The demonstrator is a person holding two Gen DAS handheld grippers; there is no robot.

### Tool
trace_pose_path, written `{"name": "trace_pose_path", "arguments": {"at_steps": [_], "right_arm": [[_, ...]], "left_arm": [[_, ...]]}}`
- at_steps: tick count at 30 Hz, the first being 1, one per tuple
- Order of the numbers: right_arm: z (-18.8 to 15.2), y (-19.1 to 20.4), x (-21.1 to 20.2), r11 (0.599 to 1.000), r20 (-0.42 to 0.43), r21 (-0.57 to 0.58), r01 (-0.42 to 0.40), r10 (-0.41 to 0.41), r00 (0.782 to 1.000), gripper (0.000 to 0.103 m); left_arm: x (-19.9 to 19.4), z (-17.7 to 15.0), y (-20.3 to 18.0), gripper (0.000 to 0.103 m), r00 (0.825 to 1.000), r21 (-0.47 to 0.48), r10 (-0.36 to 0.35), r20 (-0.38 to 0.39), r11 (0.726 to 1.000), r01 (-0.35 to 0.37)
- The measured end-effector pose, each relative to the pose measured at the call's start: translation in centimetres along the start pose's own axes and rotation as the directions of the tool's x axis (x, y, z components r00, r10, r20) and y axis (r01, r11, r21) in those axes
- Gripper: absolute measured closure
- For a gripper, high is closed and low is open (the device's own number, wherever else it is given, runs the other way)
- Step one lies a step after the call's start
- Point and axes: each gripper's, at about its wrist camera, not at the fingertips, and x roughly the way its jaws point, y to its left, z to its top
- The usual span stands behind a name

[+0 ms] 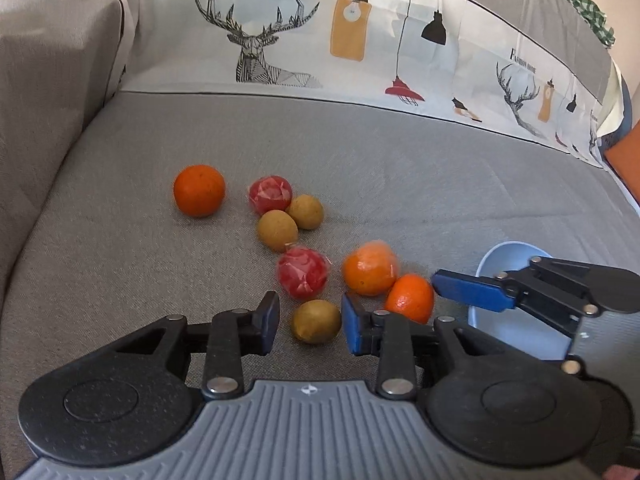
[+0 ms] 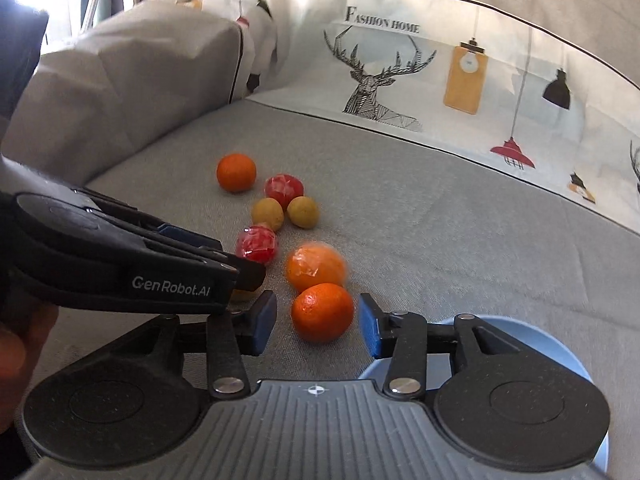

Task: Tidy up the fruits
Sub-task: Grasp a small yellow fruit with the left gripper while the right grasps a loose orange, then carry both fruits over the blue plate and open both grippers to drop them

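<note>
**Twin grippers line up on sofa fruit**

Left gripper (image 1: 310, 322), jaws apart and empty, frames a brown fruit (image 1: 316, 321); right gripper (image 2: 316, 324) likewise brackets an orange (image 2: 322, 313). Best centred before closing; bowl (image 2: 560, 340) waits at four o'clock.

Occlusions and blur, both wrist views

Blue bowl (image 1: 496, 256) was largely covered by the right hand-held gripper (image 1: 452, 286); in the right wrist view its rim (image 2: 520, 326) ran off the bottom edge. Wrapped orange (image 2: 316, 266) was motion-blurred. A yellow-brown fruit (image 2: 240, 295) was nearly hidden under the left hand-held gripper (image 2: 240, 270).
</note>
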Motion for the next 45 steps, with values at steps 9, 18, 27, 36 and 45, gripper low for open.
{"name": "trace_pose_path", "arguments": {"at_steps": [9, 18, 27, 36, 45], "right_arm": [[-0.4, 0.4, 1.3, 0.999, -0.034, -0.034, 0.022, -0.023, 0.999, 0.066], [-0.4, -0.7, -3.3, 1.000, 0.046, 0.012, 0.019, -0.020, 0.999, 0.066], [-1.7, -4.8, -12.8, 0.984, 0.172, 0.175, 0.008, -0.039, 0.984, 0.066], [-7.3, -9.3, -15.5, 0.942, 0.118, 0.325, 0.086, -0.130, 0.984, 0.066], [-9.5, -11.6, -15.5, 0.911, 0.111, 0.384, 0.148, -0.205, 0.973, 0.066]], "left_arm": [[-0.3, -0.3, -1.3, 0.072, 1.000, 0.074, 0.018, 0.013, 0.997, -0.019], [-5.0, -0.6, -2.5, 0.072, 0.981, 0.089, 0.034, 0.192, 0.995, -0.053], [-10.0, -2.4, -6.1, 0.072, 0.960, 0.119, -0.018, 0.279, 0.993, -0.016], [-11.7, -4.3, -8.9, 0.072, 0.951, 0.196, -0.052, 0.303, 0.981, -0.009], [-10.7, -4.9, -10.8, 0.072, 0.955, 0.266, -0.040, 0.295, 0.963, -0.042]]}}
